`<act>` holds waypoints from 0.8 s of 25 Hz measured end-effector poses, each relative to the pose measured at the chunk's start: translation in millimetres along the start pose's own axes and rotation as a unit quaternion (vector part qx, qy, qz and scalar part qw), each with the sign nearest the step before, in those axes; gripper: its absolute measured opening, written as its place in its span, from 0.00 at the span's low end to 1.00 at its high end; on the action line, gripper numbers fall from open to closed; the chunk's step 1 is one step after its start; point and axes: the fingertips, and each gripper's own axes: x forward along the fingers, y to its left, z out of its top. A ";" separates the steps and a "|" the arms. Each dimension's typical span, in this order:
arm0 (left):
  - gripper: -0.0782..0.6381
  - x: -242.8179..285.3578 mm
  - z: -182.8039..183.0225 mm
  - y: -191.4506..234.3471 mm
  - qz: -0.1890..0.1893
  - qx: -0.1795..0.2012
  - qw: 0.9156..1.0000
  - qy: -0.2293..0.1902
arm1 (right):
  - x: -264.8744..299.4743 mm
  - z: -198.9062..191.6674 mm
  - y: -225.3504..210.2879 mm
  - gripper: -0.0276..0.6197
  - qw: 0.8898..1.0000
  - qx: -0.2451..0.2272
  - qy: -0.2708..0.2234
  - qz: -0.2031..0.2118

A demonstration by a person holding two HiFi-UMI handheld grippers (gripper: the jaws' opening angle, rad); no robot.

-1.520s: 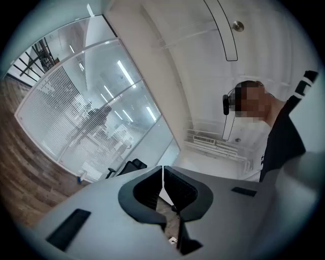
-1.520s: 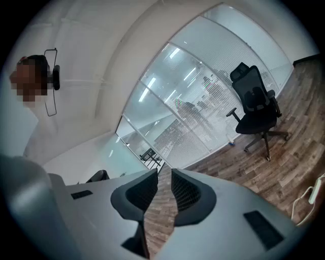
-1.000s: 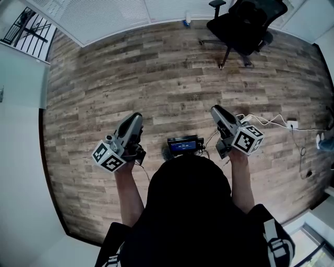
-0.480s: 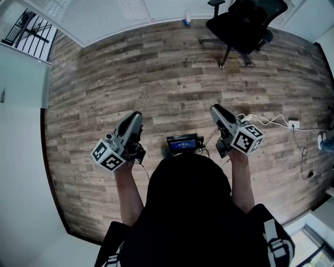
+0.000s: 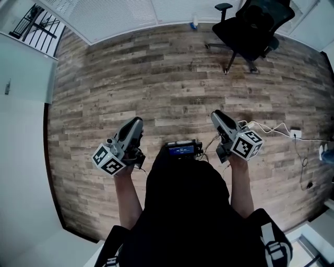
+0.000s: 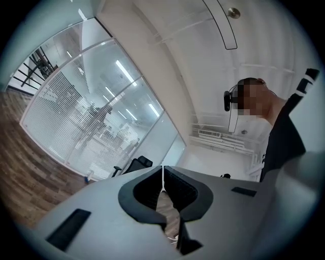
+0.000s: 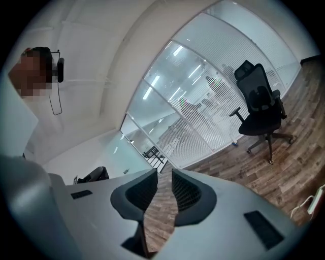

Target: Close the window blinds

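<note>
White slatted blinds (image 5: 120, 13) hang along the glass wall at the top of the head view, far across the wood floor. In the left gripper view the blinds (image 6: 66, 122) let the office behind show through between the slats, as do the blinds (image 7: 213, 101) in the right gripper view. My left gripper (image 5: 136, 124) is held at waist height, shut with nothing in it; its tips (image 6: 162, 175) touch. My right gripper (image 5: 216, 114) is level with it, its jaws a little apart around nothing (image 7: 164, 175). Both point toward the blinds, well short of them.
A black office chair (image 5: 253, 26) stands near the blinds at the upper right. A small bottle (image 5: 194, 22) sits at the wall's foot. A white cable and power strip (image 5: 292, 133) lie on the floor at right. A white partition (image 5: 21, 130) runs along the left.
The head view has shifted slightly, so the floor, chair and grippers sit a little lower in the frame. Both grippers keep the same pose side by side.
</note>
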 end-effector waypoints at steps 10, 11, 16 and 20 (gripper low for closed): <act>0.13 5.9 12.0 62.1 -0.009 -0.031 0.999 -0.019 | 51.8 0.1 -4.3 0.18 0.999 -0.018 0.023 -0.022; 0.13 6.8 13.2 73.5 -0.010 -0.039 0.999 -0.022 | 60.0 0.0 -6.4 0.18 0.999 -0.018 0.026 -0.028; 0.13 4.3 42.6 140.7 -0.007 -0.067 0.997 -0.032 | 121.8 7.6 5.5 0.18 0.998 -0.022 0.030 -0.047; 0.13 7.1 76.7 191.2 -0.013 -0.071 0.996 -0.044 | 179.5 28.1 26.4 0.18 0.998 -0.042 0.020 -0.049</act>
